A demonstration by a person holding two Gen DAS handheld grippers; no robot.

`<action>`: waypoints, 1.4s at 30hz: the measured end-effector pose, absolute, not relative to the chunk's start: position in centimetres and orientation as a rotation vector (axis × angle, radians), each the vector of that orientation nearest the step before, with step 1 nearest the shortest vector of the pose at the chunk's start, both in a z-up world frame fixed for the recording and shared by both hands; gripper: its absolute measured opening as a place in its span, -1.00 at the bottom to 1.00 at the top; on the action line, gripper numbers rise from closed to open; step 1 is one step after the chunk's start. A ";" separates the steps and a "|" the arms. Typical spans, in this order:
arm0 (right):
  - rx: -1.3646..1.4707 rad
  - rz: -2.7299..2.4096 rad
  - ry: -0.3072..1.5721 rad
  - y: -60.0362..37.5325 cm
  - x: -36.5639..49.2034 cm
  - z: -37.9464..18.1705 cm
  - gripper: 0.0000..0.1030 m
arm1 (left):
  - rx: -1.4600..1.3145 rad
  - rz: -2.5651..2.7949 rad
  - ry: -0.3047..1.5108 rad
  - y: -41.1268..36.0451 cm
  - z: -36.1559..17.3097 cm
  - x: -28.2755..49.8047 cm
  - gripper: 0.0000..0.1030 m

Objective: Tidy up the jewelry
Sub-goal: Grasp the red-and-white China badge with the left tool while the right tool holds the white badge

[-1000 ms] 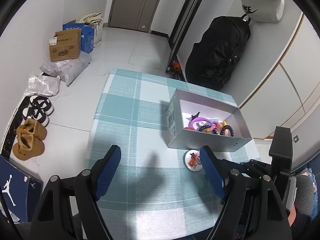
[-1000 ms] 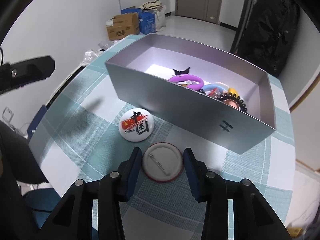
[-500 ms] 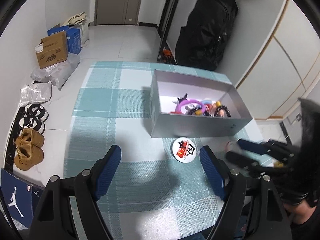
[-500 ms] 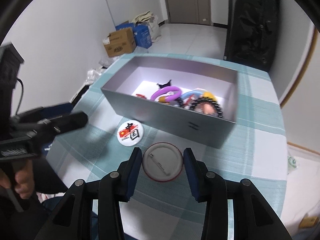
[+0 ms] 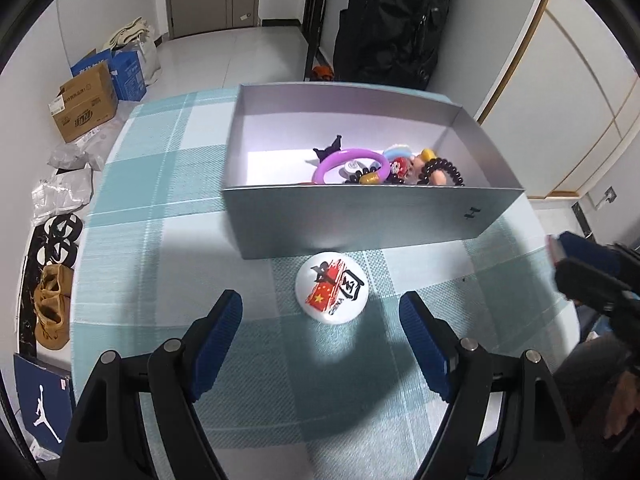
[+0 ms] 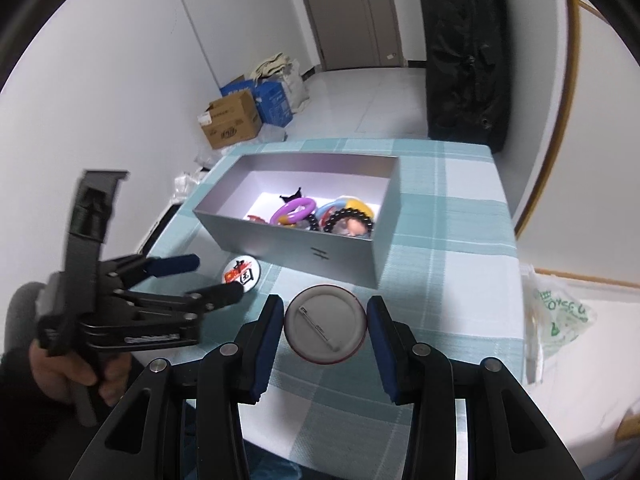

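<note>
A silver box (image 5: 360, 220) on the checked tablecloth holds a purple ring (image 5: 352, 162), a dark bead bracelet (image 5: 444, 170) and other small pieces. A white badge with a red flag (image 5: 332, 292) lies on the cloth just in front of the box. My left gripper (image 5: 320, 312) hangs open above it, one finger on each side, not touching. In the right wrist view my right gripper (image 6: 325, 312) is shut on a round pin badge (image 6: 325, 326), its back with the pin facing me, held above the cloth short of the box (image 6: 288, 240). The left gripper (image 6: 212, 278) and white badge (image 6: 242, 274) show there too.
A large black bag (image 5: 384, 24) stands against the far wall. Cardboard boxes (image 5: 84, 104) and shoes (image 5: 50, 308) lie on the floor to the left of the table. A thin plastic bag (image 6: 560, 316) lies off the table's right edge.
My left gripper has swung toward the white badge and come lower, so the badge now sits between its fingers. My right gripper has risen and drawn back from the box, still holding the pin badge.
</note>
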State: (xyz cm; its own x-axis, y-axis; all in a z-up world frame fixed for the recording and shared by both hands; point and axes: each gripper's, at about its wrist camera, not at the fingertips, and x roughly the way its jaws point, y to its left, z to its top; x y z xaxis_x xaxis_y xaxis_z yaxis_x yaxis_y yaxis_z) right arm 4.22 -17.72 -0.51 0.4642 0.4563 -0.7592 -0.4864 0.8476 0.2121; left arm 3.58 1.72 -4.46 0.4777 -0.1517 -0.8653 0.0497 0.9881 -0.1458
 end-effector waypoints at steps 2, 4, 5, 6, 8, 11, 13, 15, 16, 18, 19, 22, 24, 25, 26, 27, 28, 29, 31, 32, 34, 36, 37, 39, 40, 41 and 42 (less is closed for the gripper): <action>-0.023 0.578 0.917 -18.3 4.2 -0.3 -0.19 | -0.077 -0.112 1.076 1.2 -4.7 3.7 0.50; -0.024 0.574 0.910 -18.7 4.2 -0.2 -0.19 | -0.041 -0.089 1.083 0.7 -4.8 3.6 0.50; -0.019 0.571 0.905 -19.0 4.2 -0.1 -0.19 | -0.028 -0.083 1.085 0.4 -4.8 3.6 0.50; -0.012 0.569 0.902 -19.3 4.2 0.1 -0.19 | -0.021 -0.082 1.083 0.2 -4.8 3.6 0.50; 0.011 0.568 0.893 -19.8 4.2 0.4 -0.19 | -0.008 -0.076 1.080 -0.2 -4.8 3.6 0.49; 0.020 0.567 0.884 -20.2 4.0 0.7 -0.19 | 0.008 -0.078 1.081 -0.8 -4.8 3.8 0.30; 0.022 0.567 0.879 -20.4 3.9 0.8 -0.19 | 0.007 -0.089 1.081 -1.0 -4.8 3.8 0.19; 0.026 0.566 0.876 -20.5 3.7 0.9 -0.19 | 0.006 -0.096 1.080 -1.2 -4.7 3.8 0.05; 0.028 0.567 0.876 -20.6 3.7 0.9 -0.19 | 0.011 -0.107 1.077 -1.3 -4.6 3.6 -0.10; 0.032 0.568 0.875 -20.6 3.7 1.0 -0.19 | 0.028 -0.124 1.073 -1.5 -4.5 3.7 -0.26; 0.033 0.569 0.874 -20.6 3.7 1.0 -0.19 | 0.046 -0.123 1.069 -1.8 -4.5 3.7 -0.26; 0.031 0.567 0.875 -20.4 3.6 1.0 -0.19 | 0.084 -0.137 1.063 -2.3 -4.4 3.4 -0.27; 0.035 0.567 0.874 -20.3 3.5 1.1 -0.19 | 0.081 -0.148 1.065 -2.4 -4.3 3.3 -0.27; 0.035 0.568 0.872 -20.3 3.5 1.2 -0.19 | 0.085 -0.148 1.063 -2.5 -4.3 3.2 -0.27; 0.036 0.567 0.869 -20.2 3.5 1.3 -0.19 | 0.086 -0.150 1.061 -2.5 -4.3 3.1 -0.27; 0.037 0.567 0.865 -20.2 3.4 1.4 -0.19 | 0.085 -0.155 1.059 -2.6 -4.1 3.1 -0.27; 0.036 0.566 0.863 -20.2 3.4 1.5 -0.19 | 0.086 -0.160 1.054 -2.6 -4.0 3.0 -0.27; 0.028 0.560 0.858 -20.1 3.4 1.6 -0.19 | 0.087 -0.163 1.048 -2.6 -3.9 3.0 -0.27; 0.022 0.555 0.849 -20.2 3.3 1.8 -0.19 | 0.077 -0.174 1.038 -2.6 -3.5 2.7 -0.27; 0.024 0.555 0.847 -20.2 3.4 1.9 -0.19 | 0.074 -0.176 1.035 -2.6 -3.3 2.6 -0.27; 0.023 0.547 0.854 -20.3 3.6 1.6 -0.19 | 0.077 -0.176 1.030 -2.5 -3.3 2.6 -0.27; 0.032 0.540 0.869 -20.5 3.9 1.3 -0.19 | 0.068 -0.179 1.024 -2.3 -3.1 2.6 -0.27; 0.037 0.540 0.873 -20.5 4.0 1.2 -0.19 | 0.061 -0.184 1.019 -2.3 -2.9 2.5 -0.27; 0.039 0.542 0.876 -20.3 4.2 1.2 -0.19 | 0.048 -0.187 1.000 -2.2 -2.3 2.3 -0.27; 0.038 0.544 0.874 -20.2 4.2 1.2 -0.19 | 0.038 -0.194 0.992 -2.0 -2.0 2.2 -0.27; 0.037 0.548 0.871 -20.0 4.3 1.3 -0.19 | 0.026 -0.200 0.981 -1.9 -1.6 2.1 -0.27; 0.034 0.554 0.869 -19.8 4.3 1.4 -0.19 | 0.017 -0.203 0.971 -1.8 -1.3 2.1 -0.27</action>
State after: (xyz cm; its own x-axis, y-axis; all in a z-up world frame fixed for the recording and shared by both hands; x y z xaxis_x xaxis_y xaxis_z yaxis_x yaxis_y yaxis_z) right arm 4.27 -19.81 1.36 0.5147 0.4746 -0.7140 -0.4472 0.8591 0.2487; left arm 2.08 -1.80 -1.29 0.5466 -0.1640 -0.8212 0.1792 0.9808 -0.0766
